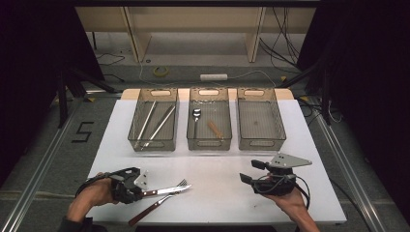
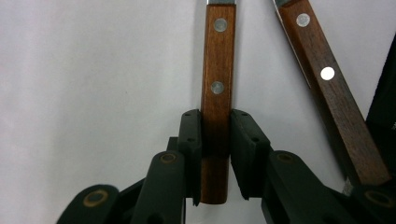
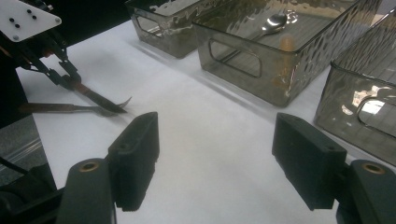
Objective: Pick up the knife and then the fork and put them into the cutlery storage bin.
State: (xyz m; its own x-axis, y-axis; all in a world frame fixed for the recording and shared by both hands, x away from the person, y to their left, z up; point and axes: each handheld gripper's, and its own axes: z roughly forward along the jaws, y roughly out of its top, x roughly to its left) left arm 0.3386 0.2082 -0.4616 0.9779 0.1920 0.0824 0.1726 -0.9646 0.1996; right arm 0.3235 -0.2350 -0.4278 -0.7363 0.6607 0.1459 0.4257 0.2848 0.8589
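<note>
At the near left edge of the bench (image 1: 217, 203), the left claw (image 2: 215, 140) is clenched on the wooden handle of a knife (image 2: 217, 70), whose long axis runs straight out ahead of the jaws, toward the right across the bench. A fork (image 1: 157, 205) lies crossed beneath it. The right claw (image 3: 215, 158) hangs released and empty, well apart. Beyond stand three bins (image 1: 153, 145).

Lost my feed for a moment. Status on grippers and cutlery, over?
Left gripper shut on knife handle, knife flat on table. Right gripper open, empty. Fork lies beside knife, tips crossing.
</note>
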